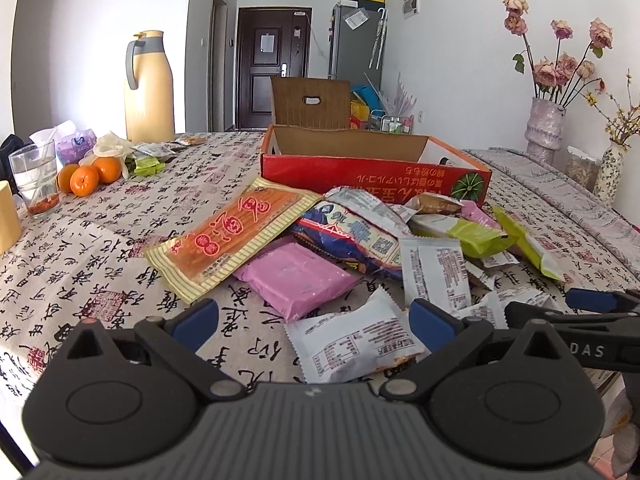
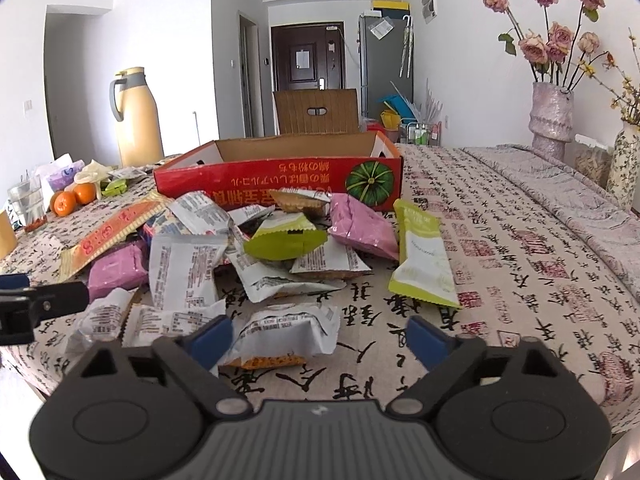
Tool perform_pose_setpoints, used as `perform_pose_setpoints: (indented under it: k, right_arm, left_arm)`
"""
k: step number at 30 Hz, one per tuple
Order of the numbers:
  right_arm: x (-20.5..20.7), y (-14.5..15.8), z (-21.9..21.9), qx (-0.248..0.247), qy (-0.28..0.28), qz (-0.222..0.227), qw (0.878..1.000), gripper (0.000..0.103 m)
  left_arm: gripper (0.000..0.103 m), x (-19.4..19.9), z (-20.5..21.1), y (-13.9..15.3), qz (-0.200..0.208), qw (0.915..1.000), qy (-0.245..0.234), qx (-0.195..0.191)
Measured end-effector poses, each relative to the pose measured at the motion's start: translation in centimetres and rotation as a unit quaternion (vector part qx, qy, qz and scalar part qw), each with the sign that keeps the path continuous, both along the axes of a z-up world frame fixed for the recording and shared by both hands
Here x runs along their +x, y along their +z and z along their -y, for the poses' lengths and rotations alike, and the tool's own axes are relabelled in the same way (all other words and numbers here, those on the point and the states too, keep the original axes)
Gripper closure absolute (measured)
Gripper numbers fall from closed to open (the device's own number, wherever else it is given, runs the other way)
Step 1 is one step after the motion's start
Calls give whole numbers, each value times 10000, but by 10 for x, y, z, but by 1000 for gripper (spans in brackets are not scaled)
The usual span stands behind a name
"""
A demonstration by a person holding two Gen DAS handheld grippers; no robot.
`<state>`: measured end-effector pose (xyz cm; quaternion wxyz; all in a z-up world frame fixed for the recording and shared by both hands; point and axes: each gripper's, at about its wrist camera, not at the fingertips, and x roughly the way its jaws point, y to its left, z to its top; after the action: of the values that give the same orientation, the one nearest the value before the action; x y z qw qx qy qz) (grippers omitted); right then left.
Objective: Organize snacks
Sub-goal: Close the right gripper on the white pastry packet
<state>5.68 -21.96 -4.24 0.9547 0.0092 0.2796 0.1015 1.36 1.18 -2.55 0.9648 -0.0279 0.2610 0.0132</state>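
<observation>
A heap of snack packets lies in front of an open red cardboard box point(image 1: 372, 174) point(image 2: 256, 178). The heap holds a long orange packet point(image 1: 236, 236), a pink packet point(image 1: 298, 276), green packets point(image 2: 424, 264) and several white ones. My left gripper point(image 1: 314, 318) is open low over the tablecloth, and a white packet point(image 1: 356, 340) lies between its blue fingertips, close to the right one. My right gripper point(image 2: 318, 336) is open too, with another white packet point(image 2: 286, 334) between its jaws beside the left fingertip. Each gripper shows at the edge of the other's view.
A yellow thermos jug point(image 1: 148, 88), a glass point(image 1: 36, 180), oranges point(image 1: 90, 176) and small wrappers stand at the table's left. Vases of dried flowers point(image 2: 552, 120) line the right edge. A chair back point(image 1: 312, 102) rises behind the box.
</observation>
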Motion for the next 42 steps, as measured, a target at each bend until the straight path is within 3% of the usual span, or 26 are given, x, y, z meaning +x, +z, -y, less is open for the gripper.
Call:
perform_pose_setpoints:
  k: [9, 14, 25, 35, 42]
  right_arm:
    - [11, -12, -6, 35, 191, -80, 9998, 39]
    - [13, -12, -4, 164, 312, -34, 9994, 62]
    - [9, -10, 9, 375, 223, 174, 9989, 66]
    - [1, -10, 21, 490, 140, 299, 9983, 66]
    - [1, -13, 22, 538, 167, 265, 9981, 66]
  left_arm:
    - [0, 7, -1, -6, -125, 9999, -10, -8]
    - [0, 9, 2, -6, -200, 9998, -92, -35]
    - [0, 18, 16, -10, -468, 9986, -242, -89]
    - [0, 36, 16, -16, -824, 9960, 166, -304]
    - [14, 37, 8, -18, -926, 9939, 360, -488]
